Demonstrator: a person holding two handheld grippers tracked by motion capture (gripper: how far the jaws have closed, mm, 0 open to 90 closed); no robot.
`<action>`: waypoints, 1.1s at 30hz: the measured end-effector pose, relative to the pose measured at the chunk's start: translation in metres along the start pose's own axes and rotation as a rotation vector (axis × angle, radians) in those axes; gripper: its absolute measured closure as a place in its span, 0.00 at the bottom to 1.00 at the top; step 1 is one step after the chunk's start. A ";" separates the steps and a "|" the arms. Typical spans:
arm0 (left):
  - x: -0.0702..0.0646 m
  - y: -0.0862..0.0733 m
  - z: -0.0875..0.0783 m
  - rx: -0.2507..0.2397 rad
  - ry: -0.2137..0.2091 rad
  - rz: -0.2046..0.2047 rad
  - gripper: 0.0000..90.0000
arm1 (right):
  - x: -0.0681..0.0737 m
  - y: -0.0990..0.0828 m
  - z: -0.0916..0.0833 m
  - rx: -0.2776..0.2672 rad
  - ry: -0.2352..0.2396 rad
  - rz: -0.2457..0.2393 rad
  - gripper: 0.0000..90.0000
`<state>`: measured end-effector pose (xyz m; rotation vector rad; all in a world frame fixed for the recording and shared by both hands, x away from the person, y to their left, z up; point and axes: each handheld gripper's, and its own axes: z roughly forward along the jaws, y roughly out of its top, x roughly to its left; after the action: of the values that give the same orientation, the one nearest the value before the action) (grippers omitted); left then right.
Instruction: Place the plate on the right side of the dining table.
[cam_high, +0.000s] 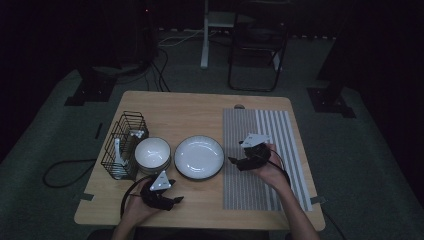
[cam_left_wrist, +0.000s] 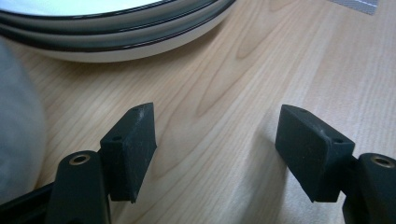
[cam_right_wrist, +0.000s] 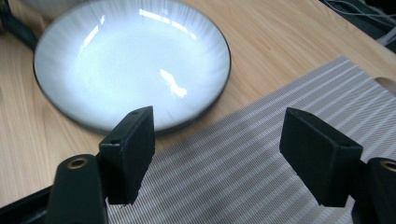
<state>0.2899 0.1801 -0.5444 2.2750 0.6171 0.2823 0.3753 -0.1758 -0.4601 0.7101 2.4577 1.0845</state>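
A white plate with a dark rim (cam_high: 199, 156) (cam_right_wrist: 130, 63) lies in the middle of the wooden table (cam_high: 170, 107). My right gripper (cam_high: 235, 161) (cam_right_wrist: 217, 158) hovers over the left edge of the grey striped placemat (cam_high: 265, 155) (cam_right_wrist: 261, 172), just right of the plate, jaws open with nothing between them. My left gripper (cam_high: 177, 200) (cam_left_wrist: 215, 154) rests low near the table's front edge, open and empty over bare wood. Stacked dark-rimmed plates (cam_left_wrist: 112, 28) lie just beyond its jaws in the left gripper view.
A stack of white bowls (cam_high: 152, 152) stands left of the plate. A black wire rack (cam_high: 124, 145) holding white dishes sits at the table's left edge. Cables, a chair and stand legs are on the floor behind the table.
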 end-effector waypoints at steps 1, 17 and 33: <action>0.000 0.000 -0.001 0.003 0.008 -0.008 0.36 | 0.000 0.001 0.003 -0.010 0.002 0.016 0.30; -0.003 0.004 -0.009 -0.070 0.080 -0.028 0.39 | 0.007 0.015 0.032 -0.045 0.002 0.096 0.44; -0.004 0.008 -0.011 -0.093 0.088 -0.028 0.40 | -0.003 0.035 0.046 -0.043 0.014 0.073 0.46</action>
<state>0.2851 0.1799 -0.5314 2.1719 0.6667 0.3916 0.4117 -0.1301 -0.4625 0.7877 2.4290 1.1693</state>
